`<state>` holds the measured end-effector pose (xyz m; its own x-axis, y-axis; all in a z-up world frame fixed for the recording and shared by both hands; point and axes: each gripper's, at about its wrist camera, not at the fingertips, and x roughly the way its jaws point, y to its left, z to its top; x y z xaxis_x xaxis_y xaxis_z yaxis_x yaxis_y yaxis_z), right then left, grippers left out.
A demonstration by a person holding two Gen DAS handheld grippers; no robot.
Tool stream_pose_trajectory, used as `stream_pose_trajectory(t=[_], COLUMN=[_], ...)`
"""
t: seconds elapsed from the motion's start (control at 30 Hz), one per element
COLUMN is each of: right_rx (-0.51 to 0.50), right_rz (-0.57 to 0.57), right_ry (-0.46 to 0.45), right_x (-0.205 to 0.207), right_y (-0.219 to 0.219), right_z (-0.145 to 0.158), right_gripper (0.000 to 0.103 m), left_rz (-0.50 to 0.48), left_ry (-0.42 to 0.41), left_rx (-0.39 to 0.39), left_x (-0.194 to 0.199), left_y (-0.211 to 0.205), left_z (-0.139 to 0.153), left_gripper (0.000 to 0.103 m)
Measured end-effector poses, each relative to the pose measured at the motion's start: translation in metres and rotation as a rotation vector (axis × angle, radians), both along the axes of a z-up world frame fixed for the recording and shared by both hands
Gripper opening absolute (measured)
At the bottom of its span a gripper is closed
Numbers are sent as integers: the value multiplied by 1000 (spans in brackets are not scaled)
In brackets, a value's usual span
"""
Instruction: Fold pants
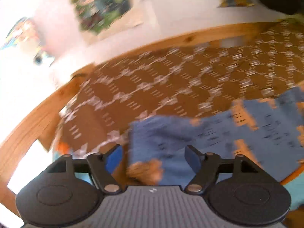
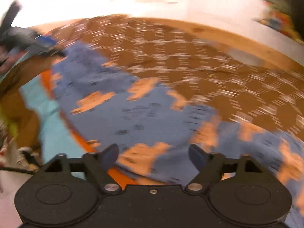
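Blue pants (image 1: 218,133) with orange patches lie flat on a brown patterned tablecloth (image 1: 152,76); both views are blurred. My left gripper (image 1: 152,149) stands open over the left end of the pants, its blue pads wide apart and not pressing the cloth. My right gripper (image 2: 153,147) is open too, hovering over the near edge of the pants (image 2: 114,114) with an orange patch between its fingers. In the right wrist view my left gripper (image 2: 51,44) shows at the far left, held by a hand (image 2: 5,60), at the far end of the pants.
The cloth covers a wooden table with a raised rim (image 1: 28,125). A turquoise sheet (image 2: 47,104) with an orange border (image 2: 85,142) lies under the pants' near side. Colourful pictures (image 1: 100,5) hang on the white wall behind. Clutter sits at the lower left (image 2: 11,142).
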<state>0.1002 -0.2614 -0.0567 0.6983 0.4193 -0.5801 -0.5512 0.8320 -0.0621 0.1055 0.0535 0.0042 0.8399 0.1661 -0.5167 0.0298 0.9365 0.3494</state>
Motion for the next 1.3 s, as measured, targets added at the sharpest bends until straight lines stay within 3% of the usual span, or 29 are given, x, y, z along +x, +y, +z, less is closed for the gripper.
stream_pose_trajectory(t=[0.1, 0.27, 0.4, 0.47, 0.6, 0.7, 0.77, 0.9, 1.0, 1.03, 1.2, 1.3], right_rx=[55, 115, 153, 175, 237, 305, 332, 300, 249, 250, 244, 204], right_rz=[-179, -455, -558, -584, -633, -678, -696, -693, -677, -670, -645, -649], right_ry=[23, 31, 48, 53, 114, 155, 160, 146, 126, 127, 92, 93], right_x=[0, -12, -9, -4, 10, 18, 21, 31, 37, 39, 29, 18], right_y=[-29, -84, -124, -142, -174, -193, -199, -200, -196, -196, -201, -209], right_z=[2, 0, -2, -1, -6, -9, -10, -8, -9, -9, 9, 30], right_gripper=[98, 98, 91, 85, 69, 64, 61, 53, 26, 15, 12, 11], left_rz=[-107, -384, -574, -643, -759, -800, -822, -833, -817, -803, -779, -817], left_ry=[-9, 58, 65, 83, 159, 228, 255, 285, 296, 290, 270, 260], left_rx=[2, -49, -57, -80, -69, -52, -27, 17, 33, 32, -29, -77], left_x=[1, 12, 17, 22, 31, 40, 42, 44, 45, 45, 47, 44], left_y=[-40, -121, -184, -206, -244, -261, -268, -279, -281, -280, -269, -259], left_z=[-4, -19, -40, -45, -56, -70, -75, -87, -88, -88, -74, -62], left_gripper=[91, 91, 89, 84, 46, 36, 35, 33, 6, 3, 2, 2])
